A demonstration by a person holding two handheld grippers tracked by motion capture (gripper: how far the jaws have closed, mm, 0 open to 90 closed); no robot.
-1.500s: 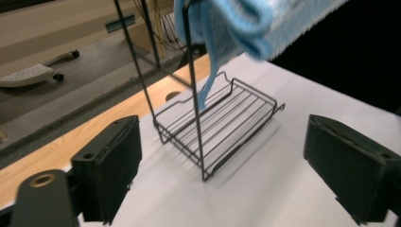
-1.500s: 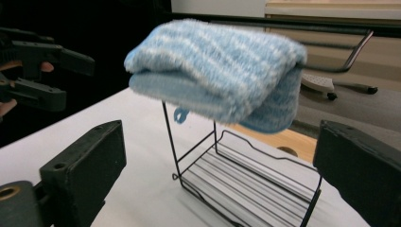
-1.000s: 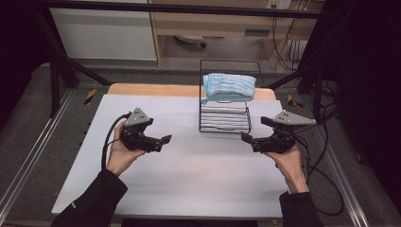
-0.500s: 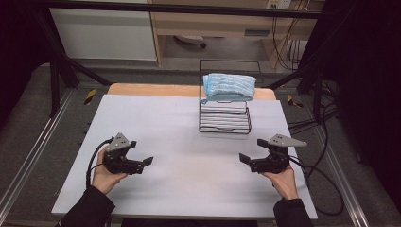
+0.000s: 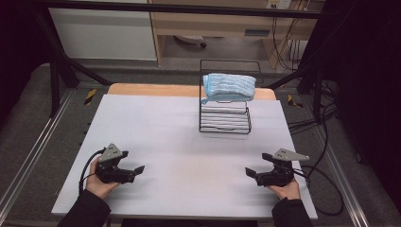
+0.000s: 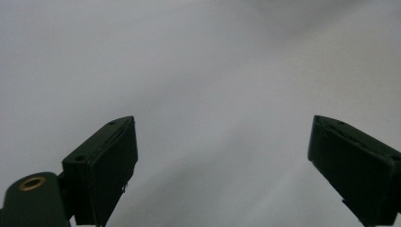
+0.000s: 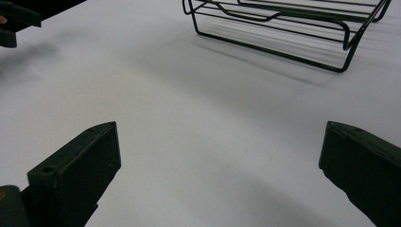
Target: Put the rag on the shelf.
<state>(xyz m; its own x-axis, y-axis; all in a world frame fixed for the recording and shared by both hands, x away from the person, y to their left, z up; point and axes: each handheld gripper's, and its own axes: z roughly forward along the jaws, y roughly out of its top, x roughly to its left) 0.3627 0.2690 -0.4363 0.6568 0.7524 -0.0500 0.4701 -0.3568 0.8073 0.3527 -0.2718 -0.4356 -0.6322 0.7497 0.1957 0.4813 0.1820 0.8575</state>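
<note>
The folded light-blue striped cloth (image 5: 229,86) sits on top of the black wire rack (image 5: 225,117) at the far middle of the white table (image 5: 156,123), and we hold both tools low at the near edge, well apart from it. Our left gripper (image 5: 134,170) and right gripper (image 5: 251,172) each have their jaws spread wide with nothing between them. We judge the chief risk to be the light rack: if we reach in and snag a wire or tug the cloth sideways, the rack could slide or tip and drop the cloth.
</note>
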